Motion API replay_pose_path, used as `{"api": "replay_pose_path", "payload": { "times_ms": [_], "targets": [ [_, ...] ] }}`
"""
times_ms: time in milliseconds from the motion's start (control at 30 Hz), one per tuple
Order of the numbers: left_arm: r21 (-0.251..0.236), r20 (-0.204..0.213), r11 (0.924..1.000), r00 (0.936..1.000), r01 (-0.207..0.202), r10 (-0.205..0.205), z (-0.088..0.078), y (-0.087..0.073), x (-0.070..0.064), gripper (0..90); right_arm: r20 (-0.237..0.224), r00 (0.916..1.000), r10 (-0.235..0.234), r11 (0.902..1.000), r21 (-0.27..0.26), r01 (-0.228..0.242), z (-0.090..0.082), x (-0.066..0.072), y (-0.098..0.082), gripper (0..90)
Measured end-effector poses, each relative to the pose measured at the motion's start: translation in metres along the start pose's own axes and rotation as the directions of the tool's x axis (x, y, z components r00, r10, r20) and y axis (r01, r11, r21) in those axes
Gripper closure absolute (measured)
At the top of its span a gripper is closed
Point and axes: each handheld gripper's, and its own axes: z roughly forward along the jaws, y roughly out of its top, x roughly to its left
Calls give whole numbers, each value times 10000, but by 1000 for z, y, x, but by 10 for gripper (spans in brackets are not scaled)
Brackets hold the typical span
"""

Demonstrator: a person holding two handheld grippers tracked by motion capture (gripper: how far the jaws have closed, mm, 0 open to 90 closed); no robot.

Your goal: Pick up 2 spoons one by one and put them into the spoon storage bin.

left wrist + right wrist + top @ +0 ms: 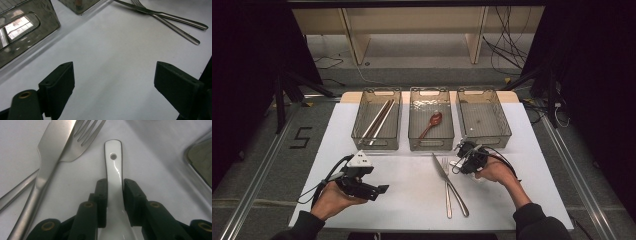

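White ceramic spoon gripped by the right gripper on the white table.

The glossy white ceramic spoon with a holed handle (114,173) is clamped at its handle between the narrowed jaws of the right gripper (115,186), just beside the steel fork (82,138) and steel knife (53,147), near the clear bins. The left gripper (113,80) is held wide open, with nothing between its jaws, over bare white tabletop (117,50).

Three clear bins (376,121); chopsticks (379,121), seemingly two; one red spoon (432,123); one white spoon (114,170); one knife (451,184); one fork (447,187).
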Motion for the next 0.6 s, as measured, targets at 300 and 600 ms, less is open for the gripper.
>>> {"api": "replay_pose_path", "payload": {
  "times_ms": [300, 600],
  "targets": [
    [1, -18, 10000, 10000, -31, 31, 0, -1, 0, 166, -31, 10000, 60, 10000, 19, -60, -6, 0, -2, 751],
    [12, -107, 10000, 9999, -55, 56, 0, -1, 1, 174, -236, 9997, 117, 9999, 21, -116, -11, -1, -4, 754]
  ]
}}
